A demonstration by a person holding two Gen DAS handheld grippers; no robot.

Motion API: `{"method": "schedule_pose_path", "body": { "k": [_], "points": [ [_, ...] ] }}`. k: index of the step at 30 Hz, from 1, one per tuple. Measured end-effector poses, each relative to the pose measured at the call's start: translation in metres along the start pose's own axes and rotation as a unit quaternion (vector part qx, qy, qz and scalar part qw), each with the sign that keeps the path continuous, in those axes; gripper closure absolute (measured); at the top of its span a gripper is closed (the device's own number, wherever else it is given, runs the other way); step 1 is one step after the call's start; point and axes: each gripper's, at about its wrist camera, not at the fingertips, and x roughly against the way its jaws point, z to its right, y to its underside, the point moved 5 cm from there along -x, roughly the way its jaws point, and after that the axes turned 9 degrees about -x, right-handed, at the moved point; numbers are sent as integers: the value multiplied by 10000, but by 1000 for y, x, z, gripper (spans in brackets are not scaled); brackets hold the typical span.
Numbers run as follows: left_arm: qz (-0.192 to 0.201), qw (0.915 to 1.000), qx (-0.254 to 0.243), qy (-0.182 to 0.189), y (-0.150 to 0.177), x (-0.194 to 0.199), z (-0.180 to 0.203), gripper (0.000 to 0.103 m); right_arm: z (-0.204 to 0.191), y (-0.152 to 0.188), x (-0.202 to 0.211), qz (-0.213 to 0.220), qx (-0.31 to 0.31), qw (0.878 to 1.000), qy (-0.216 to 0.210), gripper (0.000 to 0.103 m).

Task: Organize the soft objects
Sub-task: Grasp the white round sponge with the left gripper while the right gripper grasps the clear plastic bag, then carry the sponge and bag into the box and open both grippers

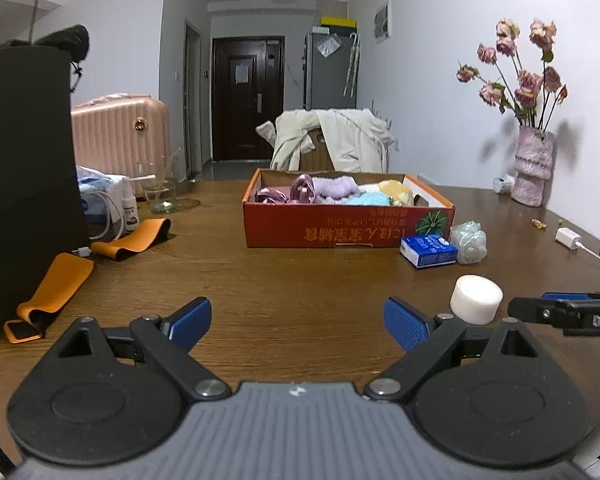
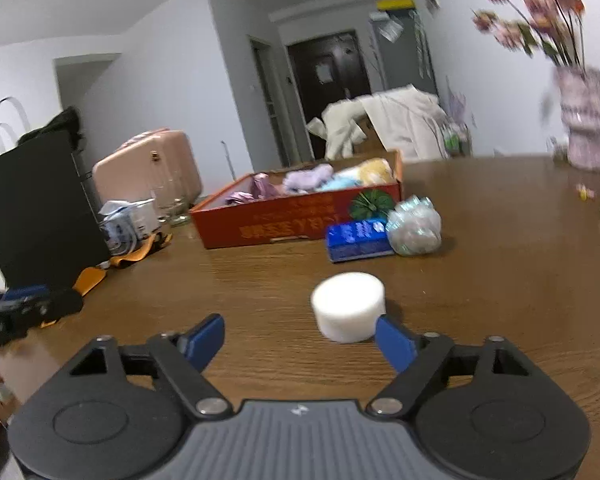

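Note:
A white foam cylinder (image 2: 348, 306) stands on the wooden table (image 2: 500, 280), just ahead of my right gripper (image 2: 300, 334) and close against its right fingertip (image 2: 392, 340). That gripper is open, and the cylinder sits off to the right of the gap. In the left wrist view the same cylinder (image 1: 476, 298) is right of my left gripper (image 1: 298, 320), which is open over bare wood. Farther back an orange-red cardboard box (image 1: 340, 232) holds purple, pink, blue and yellow soft items (image 1: 336, 190). The right gripper's (image 1: 540, 312) tip enters from the right edge.
A blue tissue pack (image 1: 428, 250) and a crumpled plastic bag (image 1: 468, 240) lie at the box's right front corner. A black bag (image 1: 20, 180), orange straps (image 1: 136, 240) and a glass (image 1: 162, 192) crowd the left. A flower vase (image 1: 534, 164) and a white charger (image 1: 568, 237) are at the right.

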Motion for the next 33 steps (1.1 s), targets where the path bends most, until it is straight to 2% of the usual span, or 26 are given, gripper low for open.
{"method": "schedule_pose_path", "body": {
  "k": [3, 8, 9, 11, 12, 13, 15, 16, 19, 22, 27, 29, 30, 31, 33],
  "points": [
    [-101, 9999, 2, 49, -2, -16, 3, 8, 10, -6, -18, -96, -191, 9998, -43, 34],
    [-258, 9993, 4, 260, -8, -46, 14, 8, 22, -14, -48, -307, -664, 9971, -197, 54],
    [-282, 9991, -17, 326, -10, -52, 18, 8, 20, -14, -54, -427, -715, 9953, -502, 56],
    [-318, 9984, -81, 450, -13, -63, 25, 8, 14, -17, -60, -608, -890, 9847, -1369, 58],
    [-330, 9981, -118, 511, -14, -69, 29, 8, 13, -22, -59, -522, -894, 9840, -1453, 59],
    [-348, 9977, -144, 564, -16, -75, 33, 8, 15, -29, -56, -325, -818, 9874, -1313, 58],
    [-370, 9964, -177, 745, -19, -86, 42, 8, 27, -45, -55, 10, -644, 9953, -721, 54],
    [-381, 9953, -196, 871, -21, -91, 48, 8, 35, -54, -57, 111, -555, 9977, -386, 49],
    [-422, 9882, -271, 1450, -31, -113, 74, 8, 56, -78, -73, 256, -320, 9986, 333, 44],
    [-474, 9793, -421, 1923, -37, -135, 109, 8, 72, -97, -101, 175, -360, 9971, 653, 24],
    [-717, 9742, -635, 2043, -31, -165, 143, 9, 84, -106, -145, -85, -488, 9959, 762, 28],
    [-754, 9736, -645, 2056, -29, -170, 145, 26, 87, -105, -156, -108, -582, 9946, 855, 38],
    [-819, 9730, -659, 2057, -28, -173, 145, 44, 90, -105, -162, -123, -626, 9943, 849, 42],
    [-865, 9719, -645, 2091, -27, -175, 144, 45, 93, -104, -163, -109, -723, 9943, 778, 52],
    [-845, 9721, -544, 2121, -27, -176, 140, 47, 99, -103, -159, -95, -920, 9937, 636, 59]
  ]
}}
